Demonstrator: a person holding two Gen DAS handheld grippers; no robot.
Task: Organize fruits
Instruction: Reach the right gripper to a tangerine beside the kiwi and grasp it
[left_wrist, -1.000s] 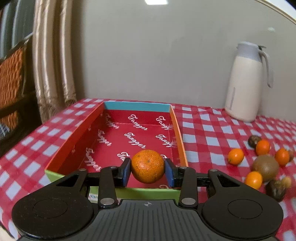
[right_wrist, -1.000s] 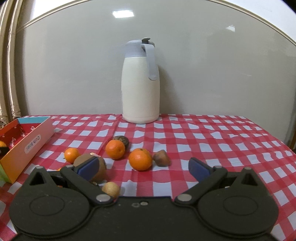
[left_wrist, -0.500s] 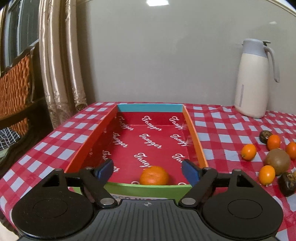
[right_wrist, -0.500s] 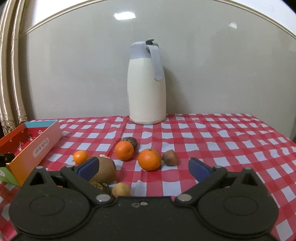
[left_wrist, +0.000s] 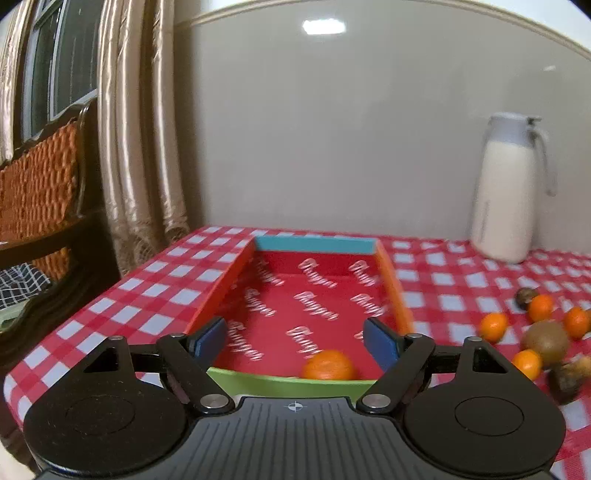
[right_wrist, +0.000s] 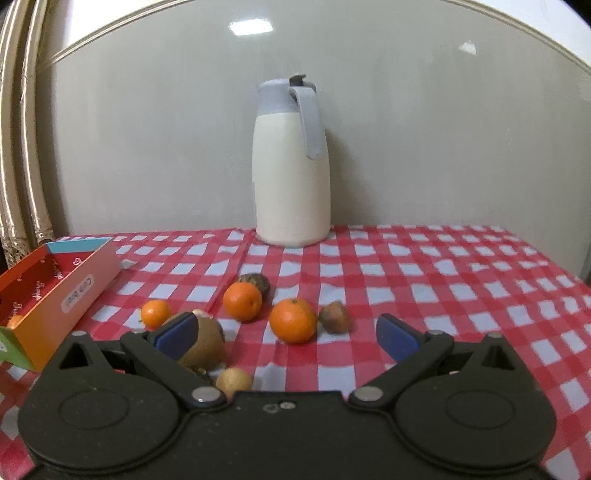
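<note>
in the left wrist view we see our left claw (left_wrist: 295, 338) spread wide and holding nothing, poised just above the near green rim of the red printed box (left_wrist: 402, 310). one mandarin (left_wrist: 328, 365) lies inside the box, on its floor against the near wall, toward the right side; it looks round, bright orange and a little blurred. we judge the task only just begun: that single fruit is boxed, while a cluster of fruits sits out on the checked surface (left_wrist: 147, 306) to the right of the box, among them a brown kiwi (left_wrist: 547, 341). in the right wrist view our right claw (right_wrist: 286, 334) is also wide and empty, hovering low over the cluster. between and beyond its fingers lie a larger mandarin (right_wrist: 293, 320), a second one (right_wrist: 242, 301), a small one (right_wrist: 156, 314), the kiwi partly behind the left finger, and a few dull brown fruits we cannot name. all of these look left to move; the box stands at the far left, near the fruits.
</note>
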